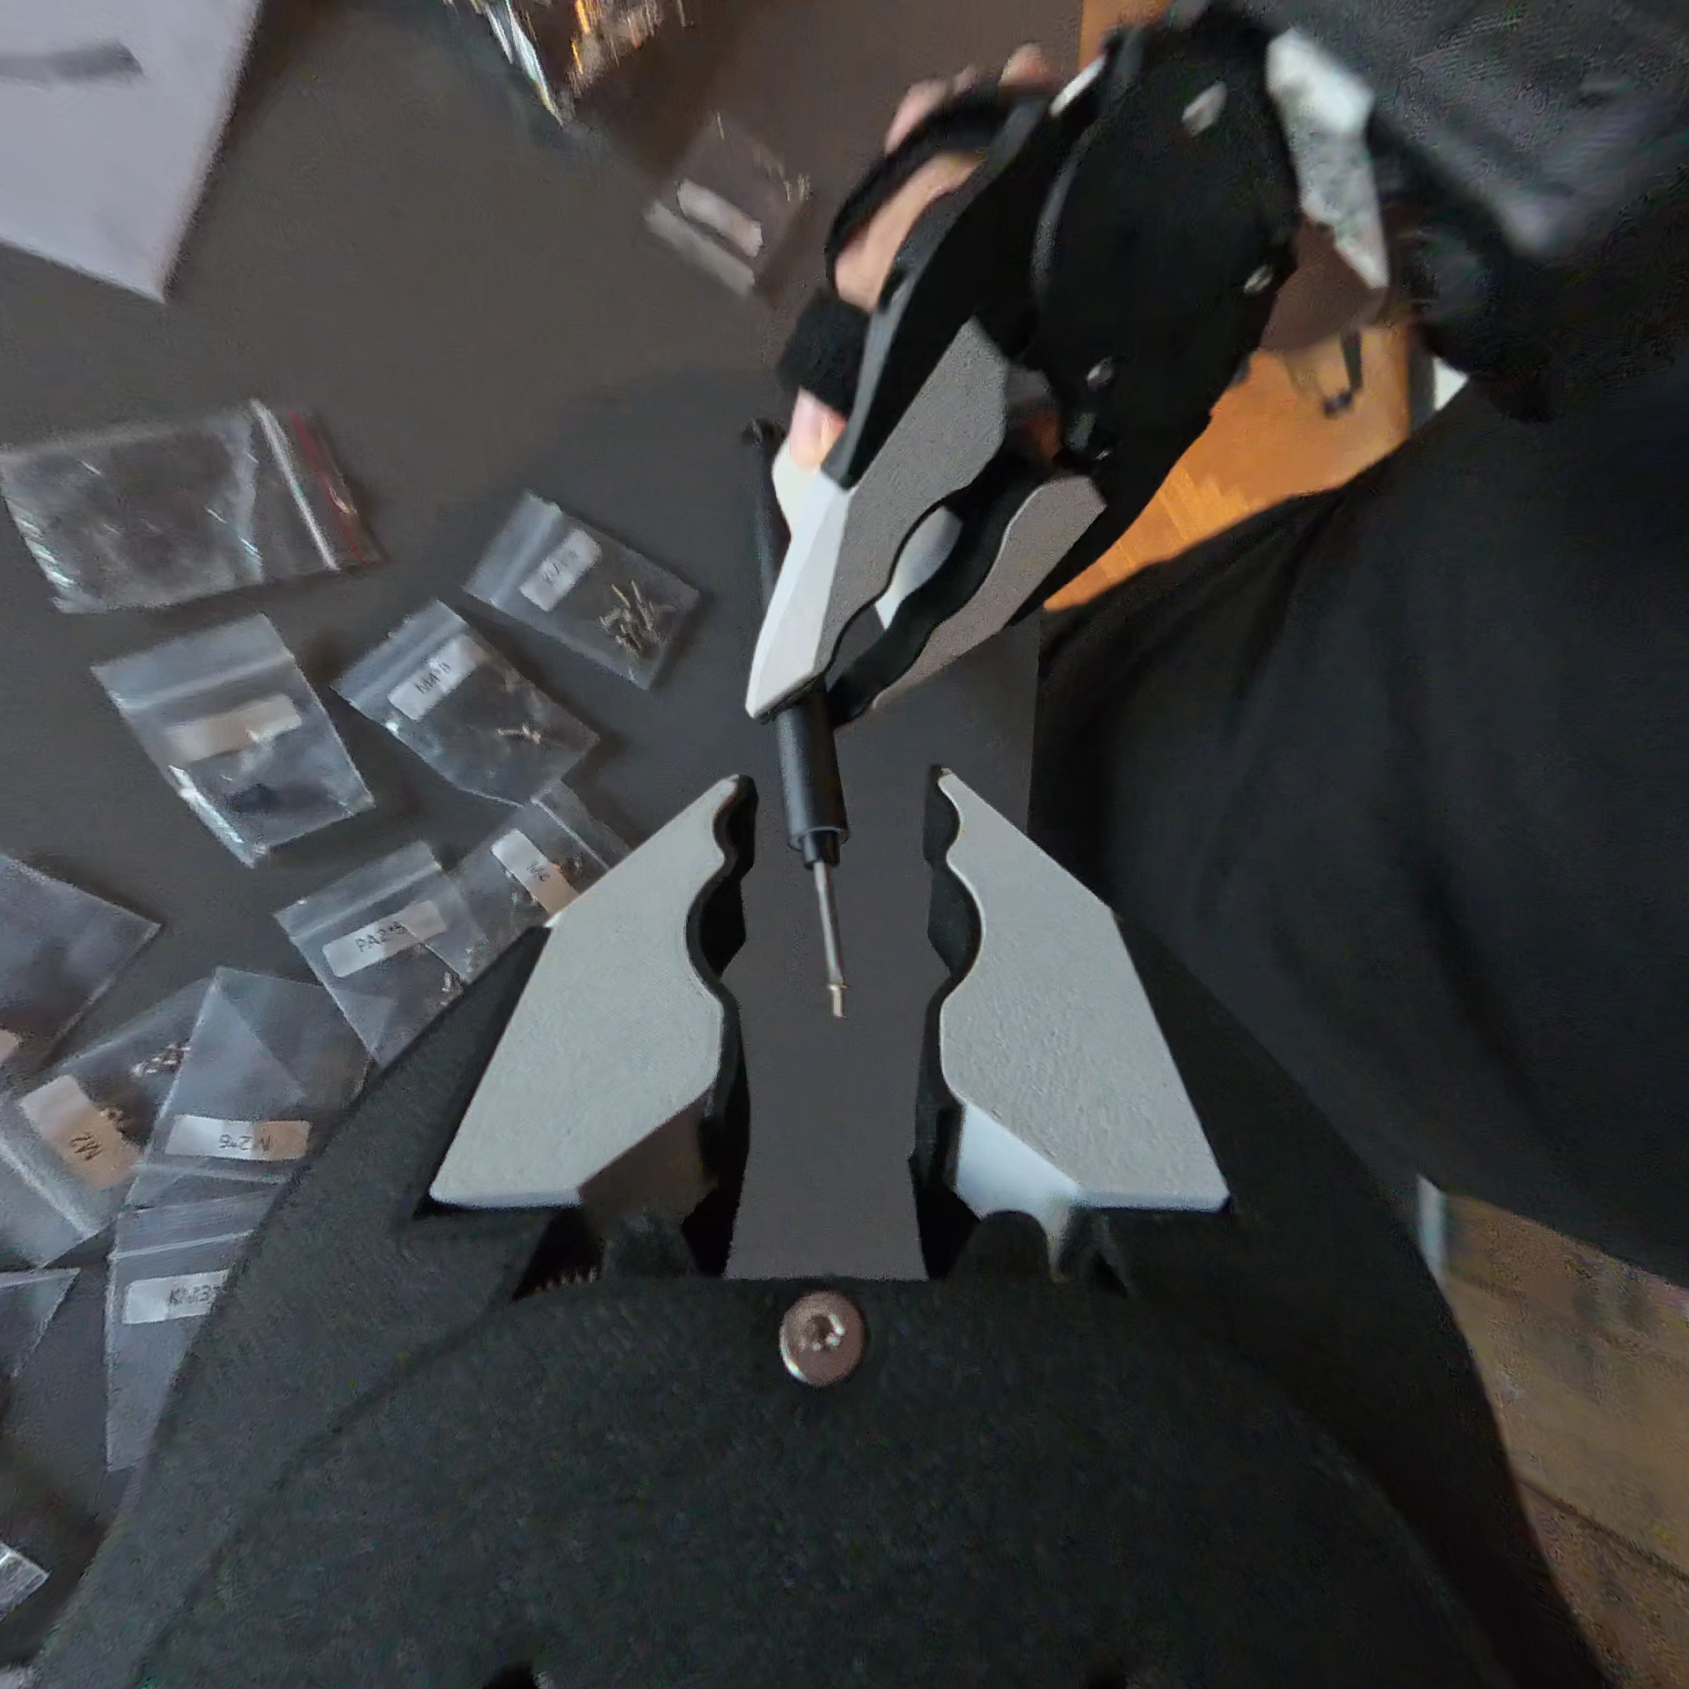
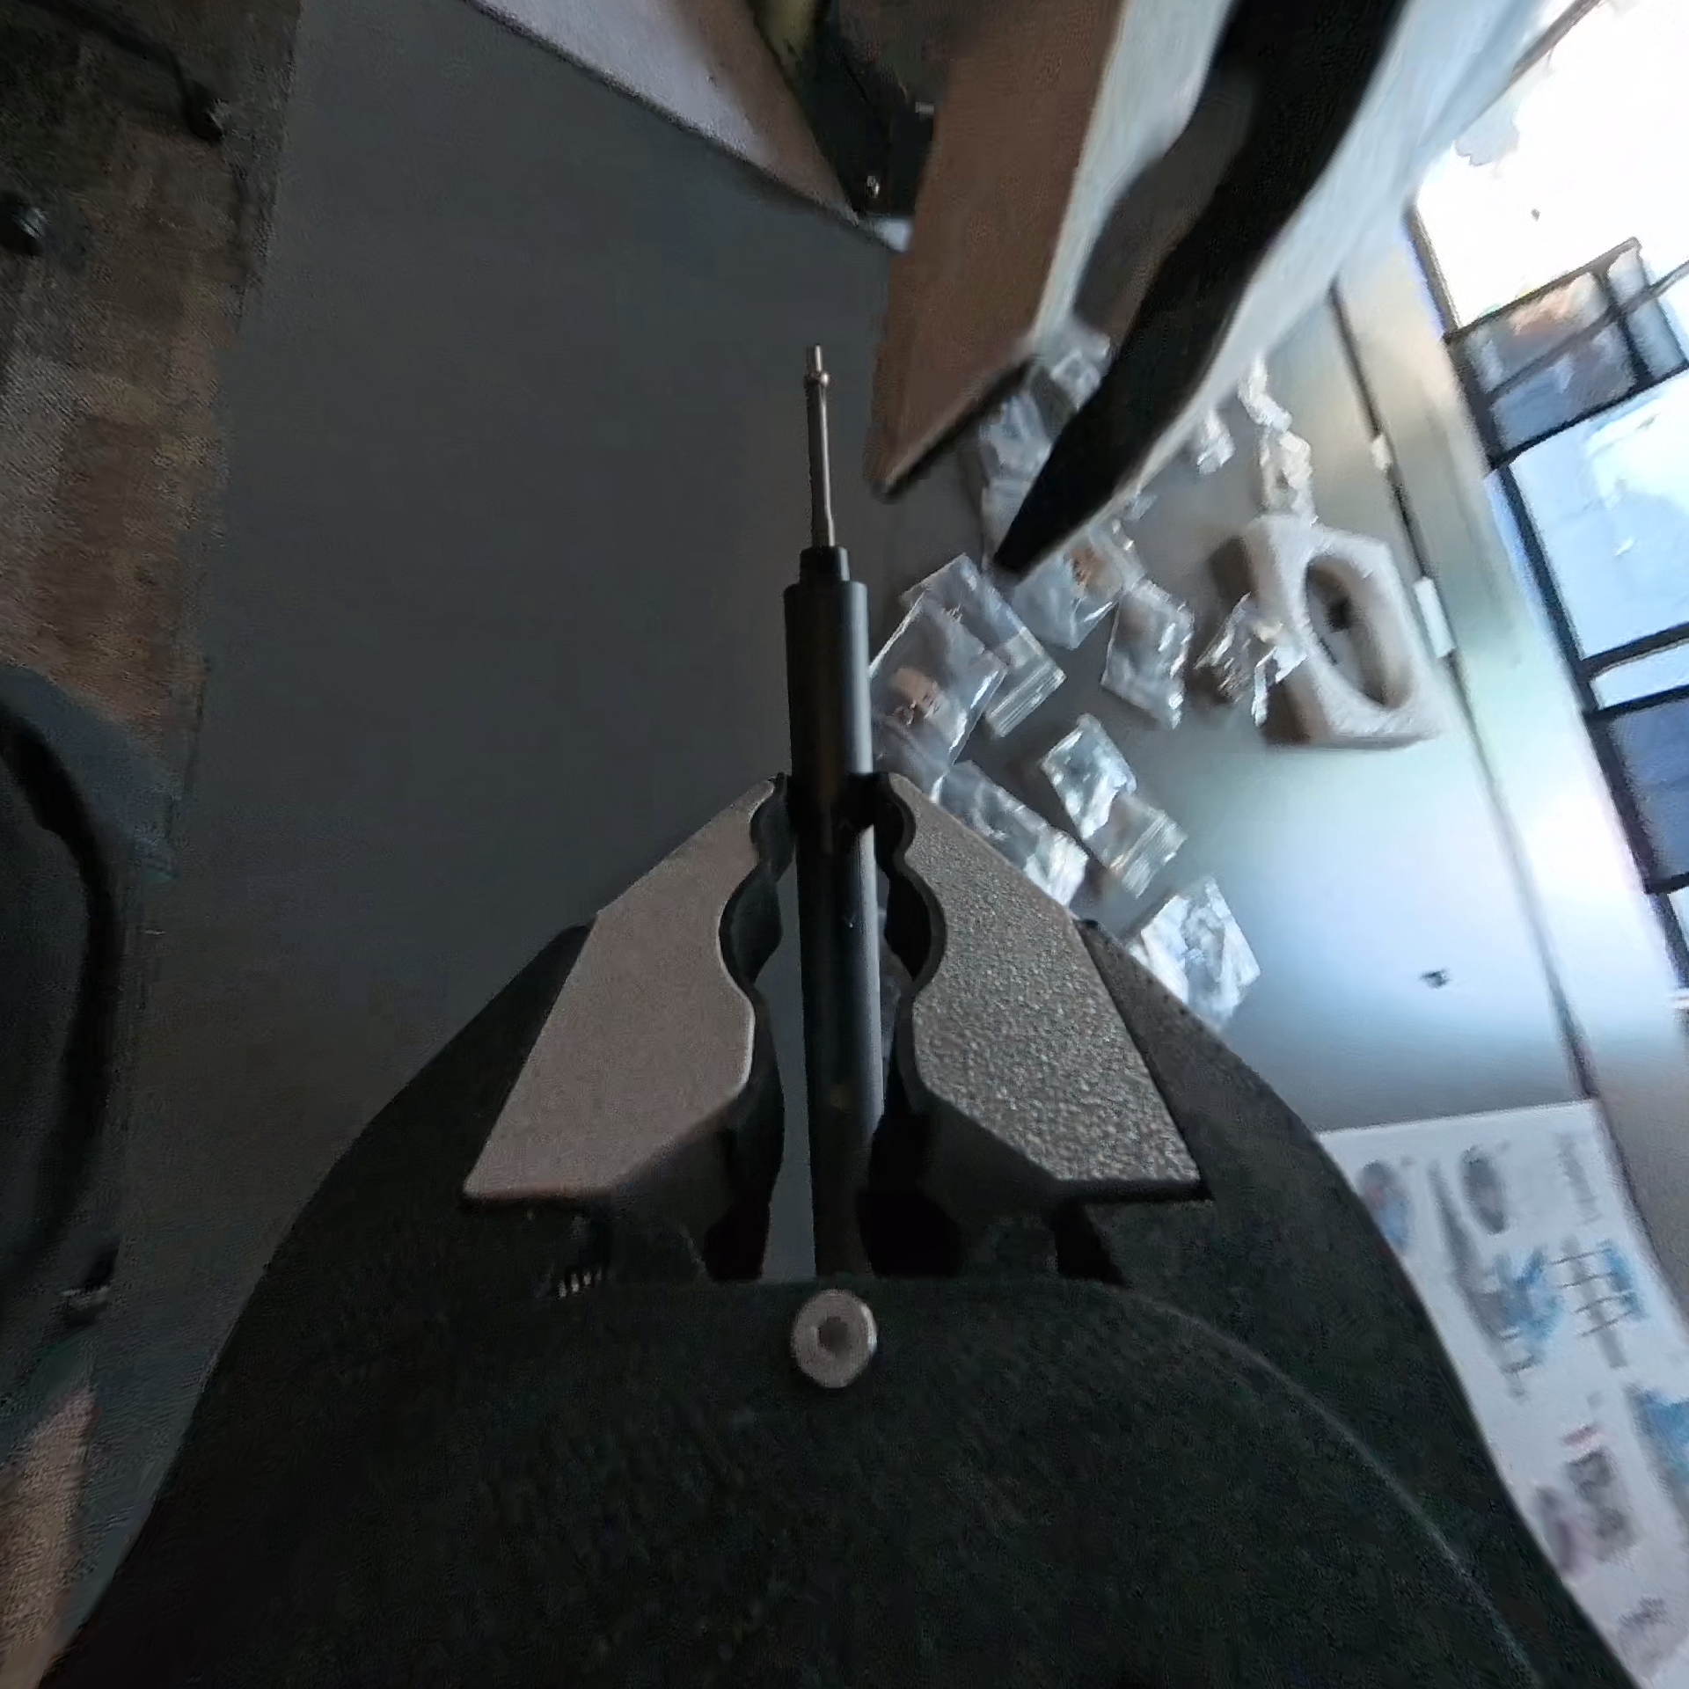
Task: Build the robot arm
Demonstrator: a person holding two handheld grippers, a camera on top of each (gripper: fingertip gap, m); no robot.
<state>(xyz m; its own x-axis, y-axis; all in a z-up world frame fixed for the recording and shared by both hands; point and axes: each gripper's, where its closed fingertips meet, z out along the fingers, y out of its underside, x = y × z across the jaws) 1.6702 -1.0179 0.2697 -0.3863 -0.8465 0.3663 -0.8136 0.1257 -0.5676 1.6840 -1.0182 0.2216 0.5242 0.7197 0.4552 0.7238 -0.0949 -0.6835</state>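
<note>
My right gripper (image 2: 827, 786) is shut on a slim black screwdriver (image 2: 832, 695), which runs forward between its grey fingers (image 2: 1024, 996), thin metal bit outward. A tiny screw (image 2: 816, 358) sits on the bit's tip. In the left wrist view that gripper (image 1: 804, 704) comes in from above right, held by a gloved hand (image 1: 877, 247), and the screwdriver (image 1: 809, 786) points down into the gap of my left gripper (image 1: 841, 786). My left gripper is open and empty; the bit tip with the screw (image 1: 836, 996) hangs between its fingers (image 1: 603, 1005) without touching them.
Several small clear zip bags of screws (image 1: 457, 695) lie on the dark table (image 1: 411, 320) to the left. A white sheet (image 1: 100, 137) lies at the far left corner. A person in dark clothing (image 1: 1371, 777) fills the right. A printed sheet (image 2: 1535, 1325) and a grey moulded part (image 2: 1325, 640) show in the right wrist view. The gap from one gripper's tips to the other's is roughly 6 cm.
</note>
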